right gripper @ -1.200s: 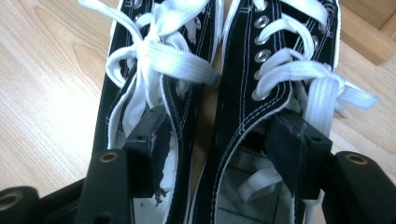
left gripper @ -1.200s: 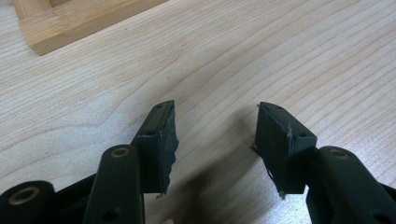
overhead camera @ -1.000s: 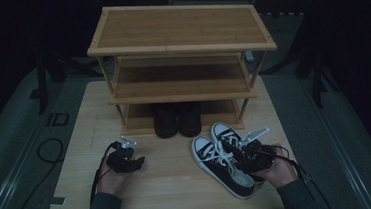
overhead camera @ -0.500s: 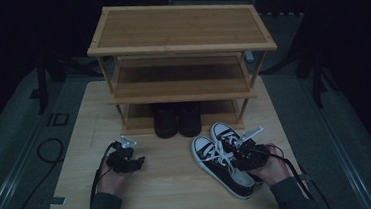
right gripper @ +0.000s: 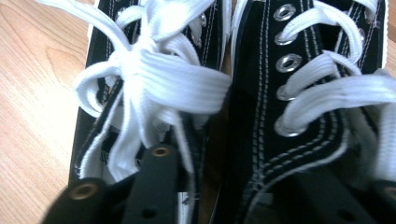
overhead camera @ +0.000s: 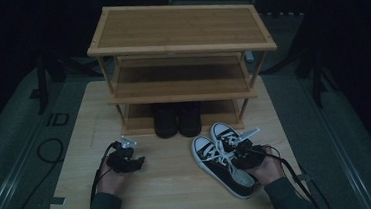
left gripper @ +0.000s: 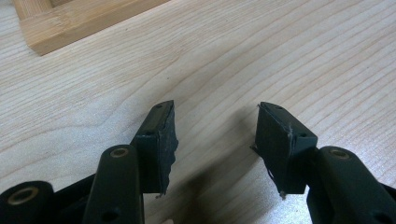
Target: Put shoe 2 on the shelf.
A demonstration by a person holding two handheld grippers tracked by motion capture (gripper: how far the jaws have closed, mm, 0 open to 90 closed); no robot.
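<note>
A person's right gripper bears down on a pair of black canvas sneakers with white toe caps and white laces, which lie side by side on the light wooden table, just in front of the right-hand leg of a three-tier bamboo shoe rack. In the right gripper view its jaws straddle the adjoining inner walls of the two shoes, one jaw inside each shoe opening beside the laces and metal eyelets; the jaws have just been closing, but whether the pads press the canvas cannot be told. The left gripper rests low over bare tabletop, well apart from the sneakers, its jaws spread with nothing between them. A second, dark pair of shoes stands on the rack's bottom level. No brand mark or label can be read on the sneakers; on the grey floor to the left of the table, pale markings resembling the letters "ID" show faintly.
</note>
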